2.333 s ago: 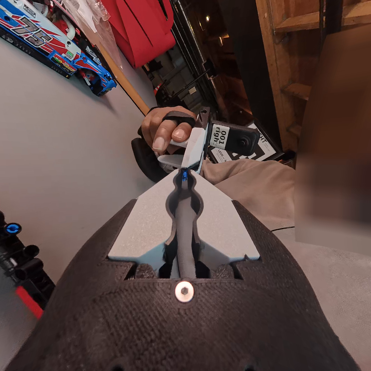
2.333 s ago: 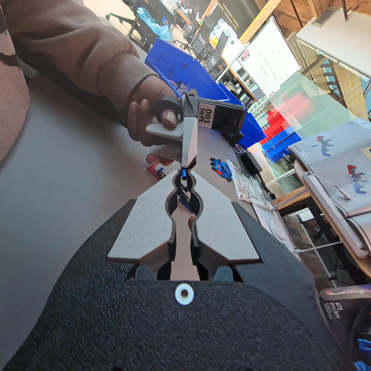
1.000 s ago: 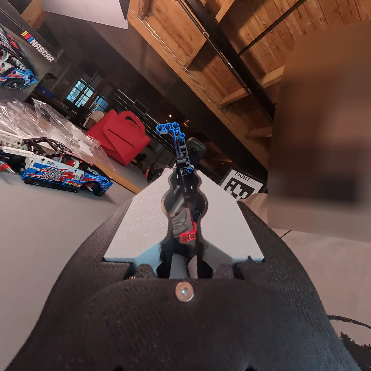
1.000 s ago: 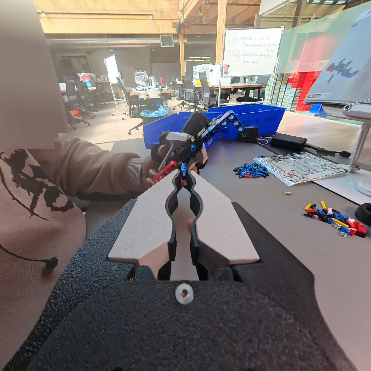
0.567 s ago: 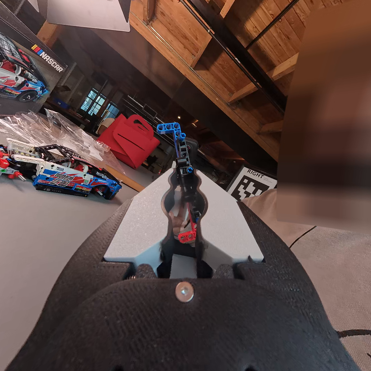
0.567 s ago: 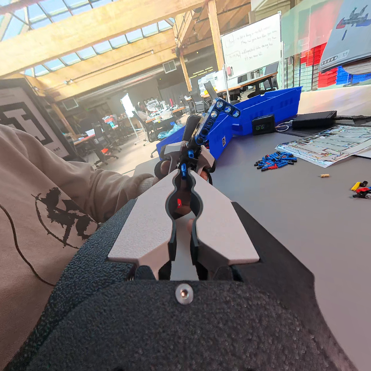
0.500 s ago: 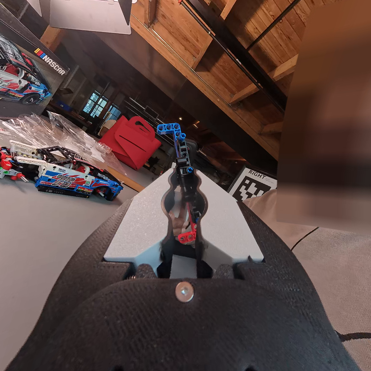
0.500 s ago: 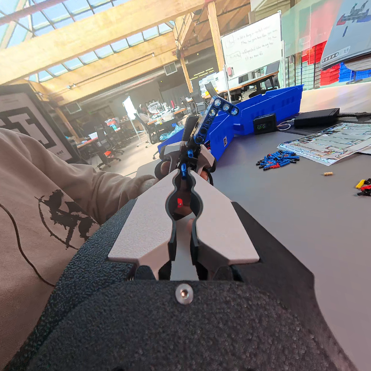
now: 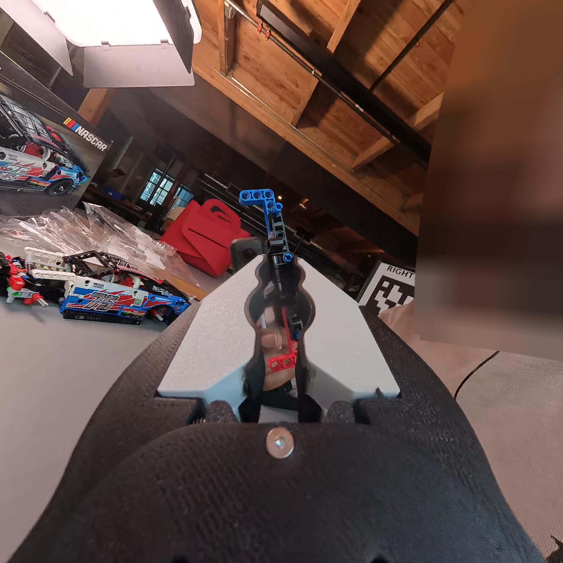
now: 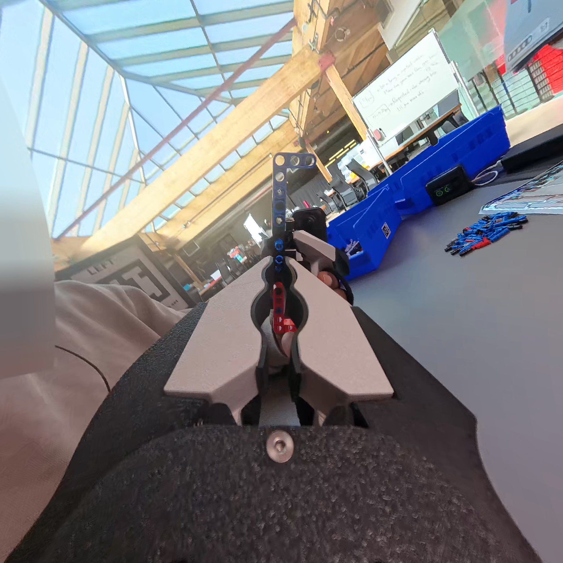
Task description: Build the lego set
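- Your left tool (image 9: pixel 278 262) is clenched on the lego piece (image 9: pixel 275 243). The tips pinch its black middle part.
- The lego piece stands almost straight up. Its blue L-shaped beam (image 9: pixel 259 198) sticks out above the tips. Its red beam (image 9: pixel 286 350) hangs down in the gap between the two grey fingers (image 9: pixel 213 335).
- Your right tool (image 10: pixel 278 262) is clenched on a small blue pin (image 10: pixel 278 260) right at its tips. The pin is just beside the lego piece (image 10: pixel 278 195); I cannot tell if it is pushed in.
- About two seconds ago both tools pointed down at the counter and the two tips met over the blue pin. Now both tools are tipped up, so you see the wooden ceiling in the left view and the glass roof in the right view.
- Half a second ago the blue beam leaned to one side in the right view. Now it stands straight.
- The two tools face each other, very close, up above the grey counter (image 9: pixel 45 350).
- On the counter in the left view sit a half-built lego race car (image 9: pixel 115 301), clear plastic bags (image 9: pixel 61 231) and the set's box (image 9: pixel 39 164). A red bag (image 9: pixel 207 237) sits farther back.
- In the right view a pile of small blue pins (image 10: pixel 487 231) lies on the counter, well apart from the tools. Blue bins (image 10: pixel 441 170) sit behind it.
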Motion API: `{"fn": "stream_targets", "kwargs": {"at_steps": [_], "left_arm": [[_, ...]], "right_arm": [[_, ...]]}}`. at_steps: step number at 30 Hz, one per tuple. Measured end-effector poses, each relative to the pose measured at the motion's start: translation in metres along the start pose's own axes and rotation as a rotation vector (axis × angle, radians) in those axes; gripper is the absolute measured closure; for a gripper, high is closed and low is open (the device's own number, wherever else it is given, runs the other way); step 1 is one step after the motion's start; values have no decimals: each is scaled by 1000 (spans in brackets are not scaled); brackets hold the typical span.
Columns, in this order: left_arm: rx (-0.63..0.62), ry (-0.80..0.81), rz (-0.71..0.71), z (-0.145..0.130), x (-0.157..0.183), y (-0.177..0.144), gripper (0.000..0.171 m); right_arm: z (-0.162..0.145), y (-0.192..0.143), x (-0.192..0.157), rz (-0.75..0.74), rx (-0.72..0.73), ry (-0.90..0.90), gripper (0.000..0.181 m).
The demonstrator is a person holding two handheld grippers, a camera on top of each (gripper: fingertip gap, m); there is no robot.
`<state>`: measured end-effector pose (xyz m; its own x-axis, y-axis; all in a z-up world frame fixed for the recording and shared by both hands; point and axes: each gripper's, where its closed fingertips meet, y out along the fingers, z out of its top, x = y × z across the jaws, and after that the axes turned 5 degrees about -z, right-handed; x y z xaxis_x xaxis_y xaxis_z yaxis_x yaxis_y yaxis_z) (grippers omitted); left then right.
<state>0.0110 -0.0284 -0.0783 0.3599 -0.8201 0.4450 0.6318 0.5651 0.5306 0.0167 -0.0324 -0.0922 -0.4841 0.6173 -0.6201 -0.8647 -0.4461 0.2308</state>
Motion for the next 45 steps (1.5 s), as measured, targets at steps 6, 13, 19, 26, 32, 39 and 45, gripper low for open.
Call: {"fn": "stream_targets", "kwargs": {"at_steps": [6,13,19,26,32,39,45], "left_arm": [[101,-29,-30,13,3,2,158],[162,-12,-13,17,2,1,158],[177,14,12,17,-1,1,158],[173,58,58,16,-5,-2,158],[136,71,66,16,-3,-2,158],[-19,75,17,13,5,0,158],[-60,-58,-1,4,1,-4,158]], "right_arm": [[9,2,-1,29,188,114,180],[14,5,-4,23,291,153,178],[15,5,0,-23,307,134,179],[12,6,5,-45,272,124,179],[-2,11,2,12,233,230,179],[-4,12,-6,40,15,5,179],[-10,6,0,-152,-127,-639,179]]}}
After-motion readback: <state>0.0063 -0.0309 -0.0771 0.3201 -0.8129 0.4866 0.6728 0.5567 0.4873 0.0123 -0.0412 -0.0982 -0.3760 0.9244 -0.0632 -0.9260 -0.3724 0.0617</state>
